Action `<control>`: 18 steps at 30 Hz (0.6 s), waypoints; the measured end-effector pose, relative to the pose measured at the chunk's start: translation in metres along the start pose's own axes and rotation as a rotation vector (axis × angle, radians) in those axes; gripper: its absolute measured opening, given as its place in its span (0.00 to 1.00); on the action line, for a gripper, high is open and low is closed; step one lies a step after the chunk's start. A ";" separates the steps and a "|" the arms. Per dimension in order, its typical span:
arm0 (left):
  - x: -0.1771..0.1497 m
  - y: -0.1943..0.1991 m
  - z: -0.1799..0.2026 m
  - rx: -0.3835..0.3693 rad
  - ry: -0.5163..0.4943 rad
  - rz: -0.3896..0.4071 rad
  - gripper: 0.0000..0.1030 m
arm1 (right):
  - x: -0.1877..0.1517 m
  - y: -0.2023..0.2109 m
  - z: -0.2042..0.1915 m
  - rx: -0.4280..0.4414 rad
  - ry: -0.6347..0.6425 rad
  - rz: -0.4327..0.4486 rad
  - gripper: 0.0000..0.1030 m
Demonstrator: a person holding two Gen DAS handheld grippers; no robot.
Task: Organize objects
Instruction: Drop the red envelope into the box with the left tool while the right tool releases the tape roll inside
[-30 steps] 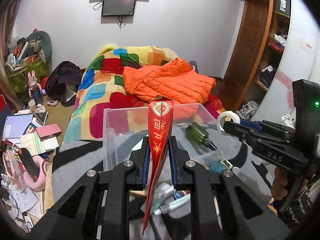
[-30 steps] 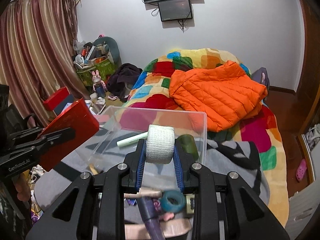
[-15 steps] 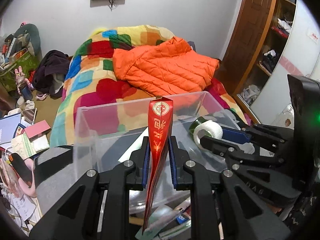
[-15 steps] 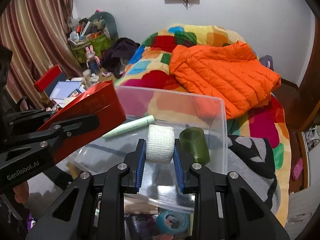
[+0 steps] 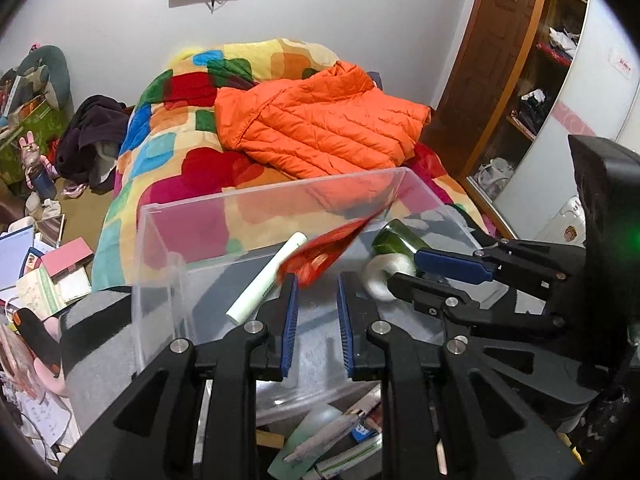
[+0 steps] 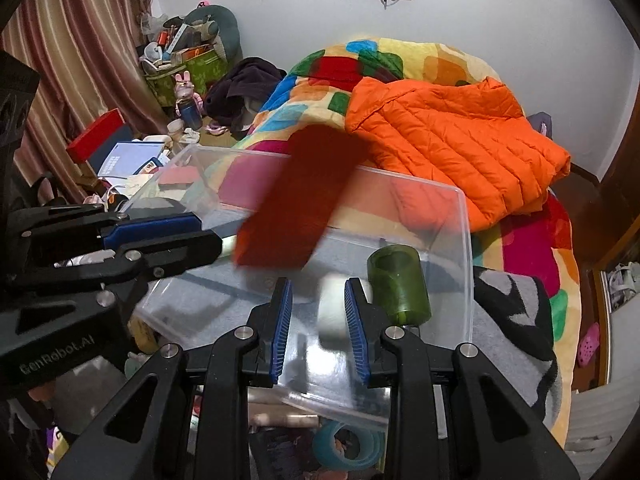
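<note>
A clear plastic box [image 5: 160, 264] [image 6: 464, 240] sits on the bed's grey blanket. My left gripper [image 5: 314, 284] is open over the box; a red packet [image 5: 328, 248] [image 6: 296, 200] is blurred and tilted just past its fingertips, free of the pads. My right gripper [image 6: 318, 292] is open over the box; a white tape roll [image 6: 334, 308] [image 5: 386, 274] is blurred between its pads, near the right one. A green bottle [image 6: 398, 284] [image 5: 396, 238] and a pale green tube [image 5: 266, 276] lie inside the box.
An orange puffer jacket [image 5: 320, 120] lies on the colourful quilt [image 6: 320, 76] beyond the box. Loose tubes, pens and a teal tape ring [image 6: 348, 446] lie in front of the box. Clutter covers the floor at left [image 5: 36, 264]. A wooden shelf [image 5: 532, 92] stands at right.
Both grippers have opened over the box. The red packet has left the left gripper and tips over to the right. The white tape roll has come loose between the right pads.
</note>
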State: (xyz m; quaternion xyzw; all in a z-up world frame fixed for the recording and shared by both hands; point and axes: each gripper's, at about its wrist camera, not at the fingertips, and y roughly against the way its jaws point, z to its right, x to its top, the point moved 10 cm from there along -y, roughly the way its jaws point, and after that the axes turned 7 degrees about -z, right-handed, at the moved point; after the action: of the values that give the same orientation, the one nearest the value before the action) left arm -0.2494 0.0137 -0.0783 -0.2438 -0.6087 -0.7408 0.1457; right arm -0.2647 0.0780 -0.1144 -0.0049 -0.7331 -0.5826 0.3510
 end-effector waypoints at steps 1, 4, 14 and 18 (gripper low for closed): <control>0.000 0.005 0.000 0.000 -0.001 0.009 0.17 | 0.000 0.003 0.000 -0.001 0.001 0.005 0.24; -0.003 0.020 0.001 0.003 -0.007 0.034 0.17 | -0.002 0.015 0.000 -0.004 0.004 0.024 0.24; -0.039 0.054 0.007 0.015 -0.031 0.060 0.24 | -0.023 0.065 -0.003 -0.011 0.033 0.099 0.32; -0.067 0.055 0.014 0.012 -0.047 0.028 0.25 | -0.039 0.076 -0.004 -0.011 0.039 0.102 0.36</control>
State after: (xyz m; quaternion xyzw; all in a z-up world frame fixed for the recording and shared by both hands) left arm -0.1627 0.0099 -0.0671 -0.2690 -0.6128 -0.7292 0.1430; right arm -0.2016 0.1148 -0.0698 -0.0331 -0.7218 -0.5678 0.3944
